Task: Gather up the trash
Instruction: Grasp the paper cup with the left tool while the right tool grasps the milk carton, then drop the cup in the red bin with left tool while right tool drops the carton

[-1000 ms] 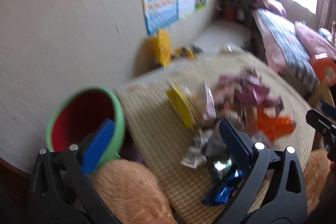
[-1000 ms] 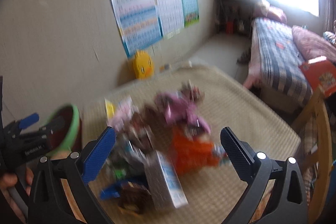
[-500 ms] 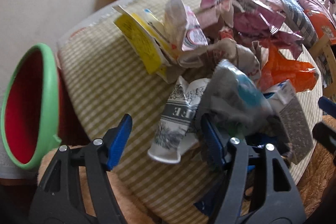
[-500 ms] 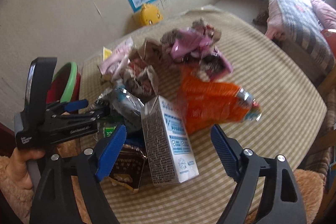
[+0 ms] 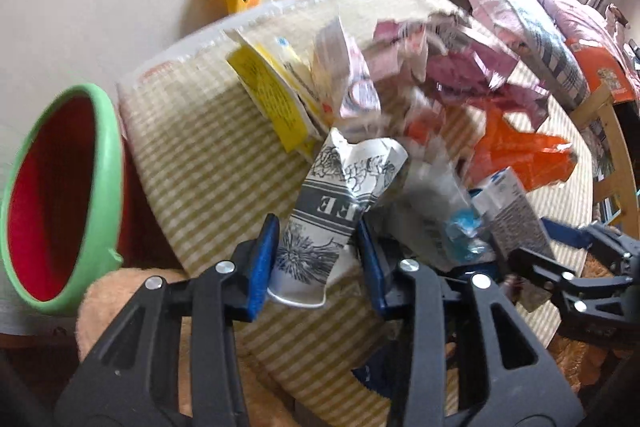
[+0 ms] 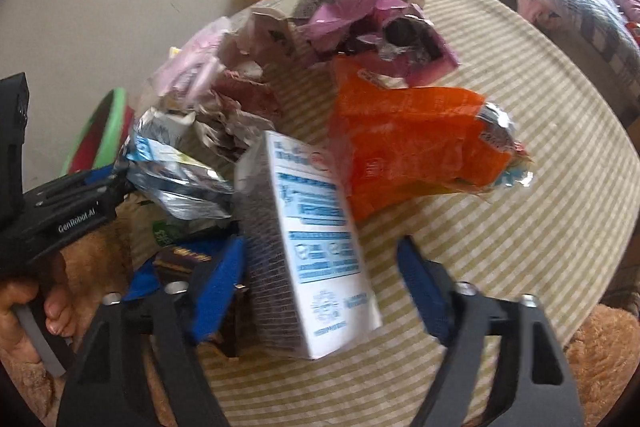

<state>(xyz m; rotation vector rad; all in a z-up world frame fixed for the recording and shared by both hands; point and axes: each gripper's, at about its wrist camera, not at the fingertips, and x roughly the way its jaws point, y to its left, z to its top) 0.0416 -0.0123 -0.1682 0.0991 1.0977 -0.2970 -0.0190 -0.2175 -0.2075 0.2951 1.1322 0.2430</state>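
Observation:
A heap of trash lies on the striped table (image 5: 200,155). A crushed paper cup (image 5: 332,211) with grey print stands between the blue pads of my left gripper (image 5: 317,223); its jaws are closing and both pads touch the cup's sides. In the right wrist view a white and blue milk carton (image 6: 316,247) sits between the closing jaws of my right gripper (image 6: 320,241). The left pad is against the carton and a gap shows at the right pad. A green bin (image 5: 60,207) with a red inside stands left of the table.
An orange bag (image 6: 412,139), pink wrappers (image 6: 360,11), a silver wrapper (image 6: 176,175) and a yellow packet (image 5: 268,95) crowd the heap. A hand (image 6: 24,311) holds the left gripper. A bed (image 5: 520,7) and a wooden chair (image 5: 616,155) stand at the right.
Both grippers have come down onto the heap and tilted lower. The left jaws narrowed around the paper cup, the right jaws around the milk carton.

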